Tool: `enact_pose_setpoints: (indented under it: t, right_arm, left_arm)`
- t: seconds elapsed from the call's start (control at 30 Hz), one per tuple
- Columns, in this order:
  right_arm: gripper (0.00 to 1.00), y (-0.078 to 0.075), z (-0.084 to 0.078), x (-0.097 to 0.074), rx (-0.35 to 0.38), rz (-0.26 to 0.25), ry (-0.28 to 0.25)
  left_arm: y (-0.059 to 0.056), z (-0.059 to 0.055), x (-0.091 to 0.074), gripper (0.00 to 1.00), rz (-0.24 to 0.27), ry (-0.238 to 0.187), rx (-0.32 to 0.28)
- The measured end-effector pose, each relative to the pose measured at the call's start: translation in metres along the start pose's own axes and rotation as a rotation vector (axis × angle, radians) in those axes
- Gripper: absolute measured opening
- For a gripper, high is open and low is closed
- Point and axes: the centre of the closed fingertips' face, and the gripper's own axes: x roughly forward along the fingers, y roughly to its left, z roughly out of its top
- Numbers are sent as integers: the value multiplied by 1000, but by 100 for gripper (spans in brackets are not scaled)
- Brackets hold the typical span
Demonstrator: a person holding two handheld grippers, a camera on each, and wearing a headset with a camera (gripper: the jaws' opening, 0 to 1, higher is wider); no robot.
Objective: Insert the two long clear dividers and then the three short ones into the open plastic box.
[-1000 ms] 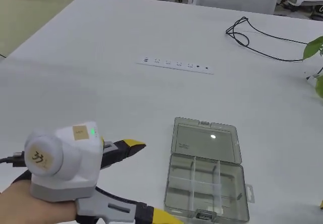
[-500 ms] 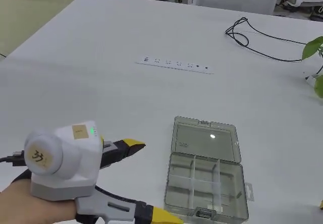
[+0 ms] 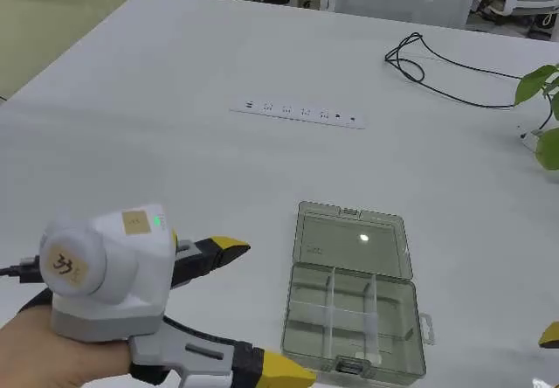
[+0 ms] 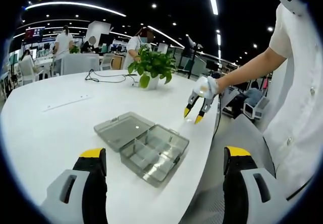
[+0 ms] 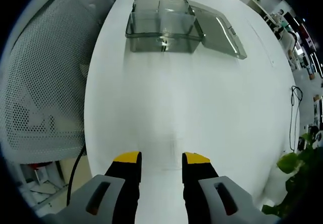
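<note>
My left gripper has its fingers spread wide, holding nothing. My right gripper has its fingers a little apart, also empty. The plastic box lies open on the smooth white surface between them, near the left fingers and well apart from the right. It is smoky clear and rectangular, its long side running across me, latch toward me, hinge away. Its flat lid lies folded back beyond it. Clear dividers stand upright inside, crossing into compartments
</note>
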Motion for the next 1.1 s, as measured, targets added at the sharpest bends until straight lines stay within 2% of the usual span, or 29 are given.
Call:
enact_pose_setpoints:
  t: [0.3,0.47,0.57,0.67,0.77,0.97,1.07,1.1]
  right_arm:
    - [32,-18,52,-32,-9,-105,-96]
    - [32,-21,92,-54,-27,-161,-153]
    - [32,-20,121,-70,-40,-193,-194]
    - [32,-18,144,-83,-49,-220,-220]
    - [32,-13,167,-96,-40,-241,-261]
    - [32,-3,200,-115,-75,-290,-285]
    - [32,1,211,-123,-87,-313,-290]
    - [32,3,215,-125,-92,-319,-293]
  left_arm:
    - [-5,7,1,97,-7,-20,-2]
    - [-10,14,2,96,-15,-39,-5]
    - [-12,22,2,95,-16,-58,-20]
    - [-13,29,2,91,-11,-76,-39]
    - [-17,43,4,88,-15,-125,-78]
    - [-25,59,7,81,-39,-168,-161]
    - [-30,65,9,76,-62,-187,-248]
    - [-31,66,10,74,-73,-186,-302]
